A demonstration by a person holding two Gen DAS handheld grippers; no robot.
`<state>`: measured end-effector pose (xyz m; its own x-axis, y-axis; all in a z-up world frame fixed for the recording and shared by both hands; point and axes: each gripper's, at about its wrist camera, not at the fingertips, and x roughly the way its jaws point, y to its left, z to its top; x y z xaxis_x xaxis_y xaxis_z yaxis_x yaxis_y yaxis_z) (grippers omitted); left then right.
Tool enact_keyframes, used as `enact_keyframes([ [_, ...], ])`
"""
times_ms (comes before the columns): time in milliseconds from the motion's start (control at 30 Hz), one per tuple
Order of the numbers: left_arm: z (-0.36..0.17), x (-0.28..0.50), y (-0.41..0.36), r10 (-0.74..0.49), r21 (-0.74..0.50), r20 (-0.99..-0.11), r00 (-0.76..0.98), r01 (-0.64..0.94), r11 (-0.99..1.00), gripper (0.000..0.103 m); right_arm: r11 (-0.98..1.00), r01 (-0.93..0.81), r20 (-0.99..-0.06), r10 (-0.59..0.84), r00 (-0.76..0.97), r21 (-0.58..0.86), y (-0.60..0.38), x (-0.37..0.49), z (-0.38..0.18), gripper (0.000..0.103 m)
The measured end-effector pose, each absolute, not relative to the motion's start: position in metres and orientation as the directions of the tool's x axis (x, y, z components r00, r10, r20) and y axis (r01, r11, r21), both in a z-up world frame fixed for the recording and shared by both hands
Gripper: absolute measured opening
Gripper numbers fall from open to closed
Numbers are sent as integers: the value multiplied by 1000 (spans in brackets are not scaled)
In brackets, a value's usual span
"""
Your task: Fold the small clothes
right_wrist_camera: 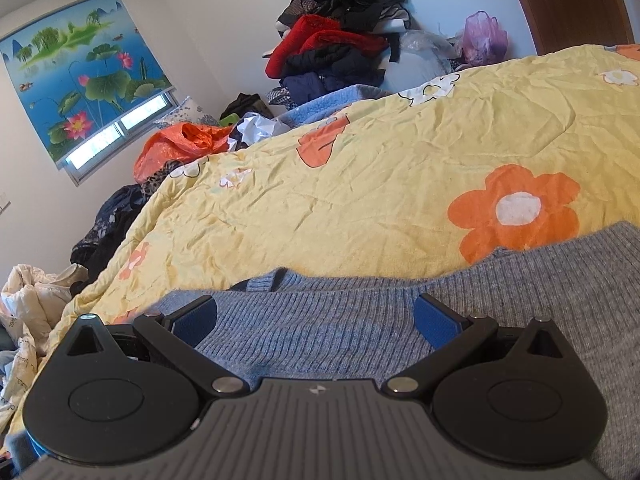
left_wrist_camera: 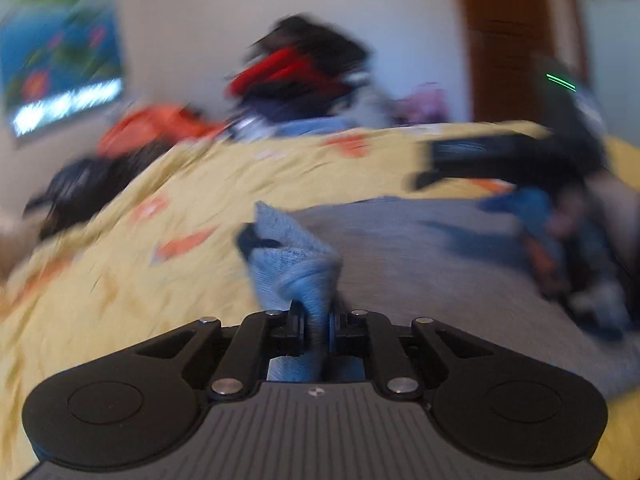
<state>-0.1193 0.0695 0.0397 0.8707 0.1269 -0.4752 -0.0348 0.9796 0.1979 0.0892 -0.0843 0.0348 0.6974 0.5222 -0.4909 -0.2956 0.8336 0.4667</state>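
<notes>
Left gripper (left_wrist_camera: 316, 326) pinches a bunched fold of the blue-grey knit sweater (right_wrist_camera: 320, 320) lying on the yellow flowered quilt (right_wrist_camera: 380, 184), while the right gripper (right_wrist_camera: 316, 316) hovers above it, jaws wide apart.

The left hand-held gripper (left_wrist_camera: 316, 326) has its jaws pressed together on a bunch of blue knit cloth (left_wrist_camera: 298, 256). The right hand-held gripper (right_wrist_camera: 316, 320) points slightly downward, its blue pads (right_wrist_camera: 434, 322) wide apart and gripping nothing.
</notes>
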Motion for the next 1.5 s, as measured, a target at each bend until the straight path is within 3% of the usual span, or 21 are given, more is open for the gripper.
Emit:
enact_keyframes([
  [100,31,-129,54,70,212,-473,878,36,977,10,861,-296,-582,500,642,413,-70,90,49,103],
  [200,24,-128,58,52,191,-489,871,49,980,10,713,-383,-548,698,461,587,-59,82,65,101],
  [300,22,-123,69,30,142,-505,863,49,989,10,644,-407,-577,764,291,648,-29,81,69,97],
  [500,19,-122,76,7,95,-522,853,50,994,10,682,-496,-677,700,230,537,44,90,75,92],
  [667,19,-116,80,-2,82,-534,846,55,995,10,707,-619,-775,585,238,343,111,92,82,89],
  [700,19,-115,79,-2,84,-536,844,56,995,10,703,-645,-789,563,245,301,123,90,81,74],
  [733,19,-115,80,3,91,-536,844,55,994,10,695,-674,-805,536,254,250,131,87,77,40],
  [767,20,-115,80,4,97,-536,844,57,994,10,701,-694,-832,476,284,164,139,85,72,25],
  [800,21,-116,79,6,103,-537,844,59,993,10,694,-714,-832,449,324,97,139,83,70,20],
  [833,23,-118,79,7,109,-534,845,61,992,10,688,-716,-830,465,309,119,132,86,71,18],
  [1000,55,-131,56,-114,94,-464,879,176,980,10,700,-671,-757,570,320,243,48,90,104,15],
  [1200,78,-143,-16,-385,84,-408,828,454,887,10,747,-549,-640,637,430,375,-114,80,146,14],
  [1333,58,-144,-60,-486,79,-484,728,590,804,10,819,-434,-662,565,492,376,-200,67,125,14],
  [1433,35,-136,-74,-470,59,-595,652,618,784,10,868,-341,-705,494,510,361,-233,59,85,14],
  [1500,37,-137,-67,-476,52,-599,644,624,780,10,859,-320,-682,511,522,399,-243,51,65,14],
])
